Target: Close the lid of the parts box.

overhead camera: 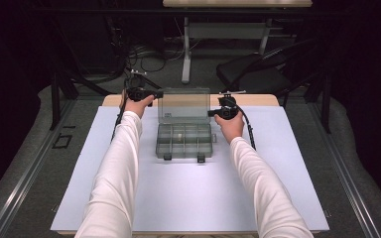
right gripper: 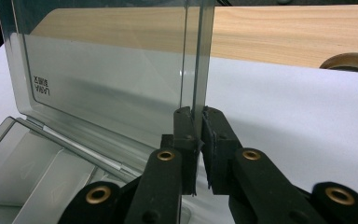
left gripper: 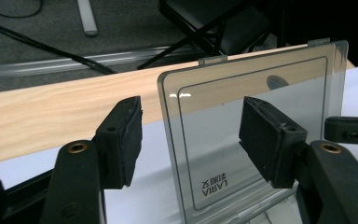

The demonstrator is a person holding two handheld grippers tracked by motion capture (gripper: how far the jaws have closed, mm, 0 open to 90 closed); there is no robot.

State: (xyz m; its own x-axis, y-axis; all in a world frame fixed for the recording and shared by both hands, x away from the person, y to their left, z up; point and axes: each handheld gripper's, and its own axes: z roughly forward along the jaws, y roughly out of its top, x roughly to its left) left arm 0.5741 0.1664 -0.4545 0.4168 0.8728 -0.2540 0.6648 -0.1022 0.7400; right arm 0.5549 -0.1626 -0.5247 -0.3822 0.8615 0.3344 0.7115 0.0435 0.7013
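2 tools work a clear smoky-plastic compartment box at the centre of the frame, on the white worktop. Its hinged transparent lid stands upright. Right tool: jaws together, clamped on the lid's side edge. Left tool: jaws apart, astride the lid's opposite edge, pads not touching it. Light wooden board lies behind the lid, upper half of frame.

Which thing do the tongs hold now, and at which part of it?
The right tongs pinch the side edge of the box's clear lid, which stands upright. The left tongs straddle its other edge, pads not touching.
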